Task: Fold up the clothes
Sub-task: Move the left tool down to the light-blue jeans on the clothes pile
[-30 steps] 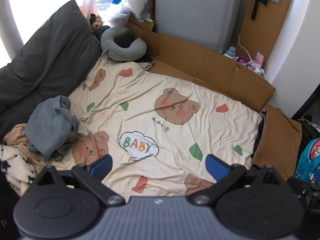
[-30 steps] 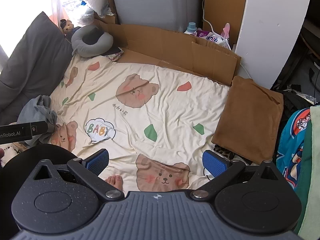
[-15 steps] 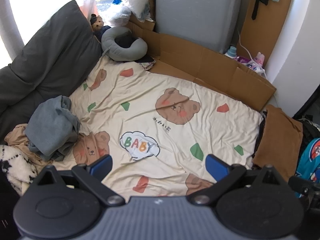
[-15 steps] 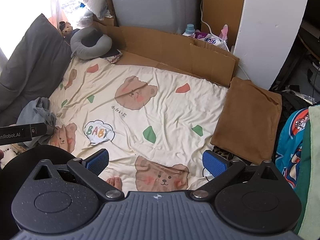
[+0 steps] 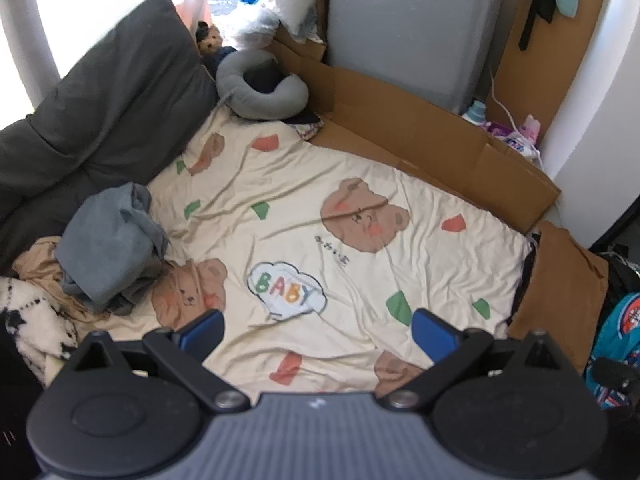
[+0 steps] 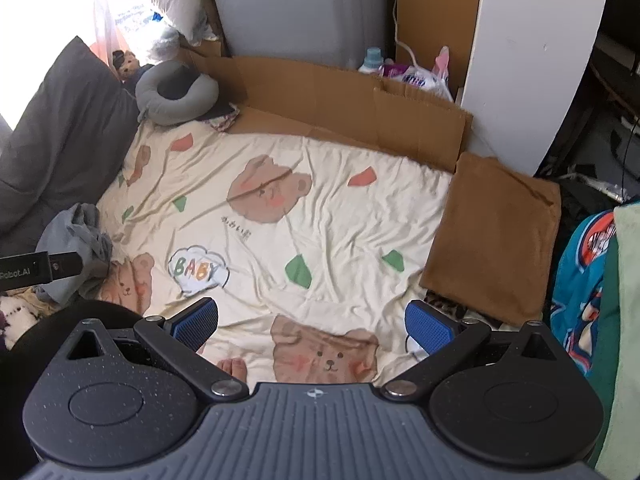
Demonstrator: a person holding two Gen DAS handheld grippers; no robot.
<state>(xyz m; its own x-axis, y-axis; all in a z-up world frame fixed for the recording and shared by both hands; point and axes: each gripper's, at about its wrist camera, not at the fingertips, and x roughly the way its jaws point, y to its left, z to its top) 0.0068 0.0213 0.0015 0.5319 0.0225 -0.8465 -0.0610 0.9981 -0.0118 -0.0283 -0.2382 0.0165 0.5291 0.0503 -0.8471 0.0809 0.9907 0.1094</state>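
1. It was a home bedroom: a bed under a cream bear-print sheet (image 5: 360, 200) took up most of the view.
2. A dark grey pillow (image 5: 112, 112), a neck pillow (image 5: 260, 96) and a teddy bear (image 5: 210, 40) lay at its head.
3. Loose clothes (image 5: 108, 248) were heaped at one edge.

Strong daylight poured in from the blown-out white window (image 5: 100, 4) at upper left, washing out detail there. Both fisheye views bent heavily toward dark vignetted corners, and the cream bear-print bedsheet (image 6: 320, 216) looked slightly soft with motion blur.
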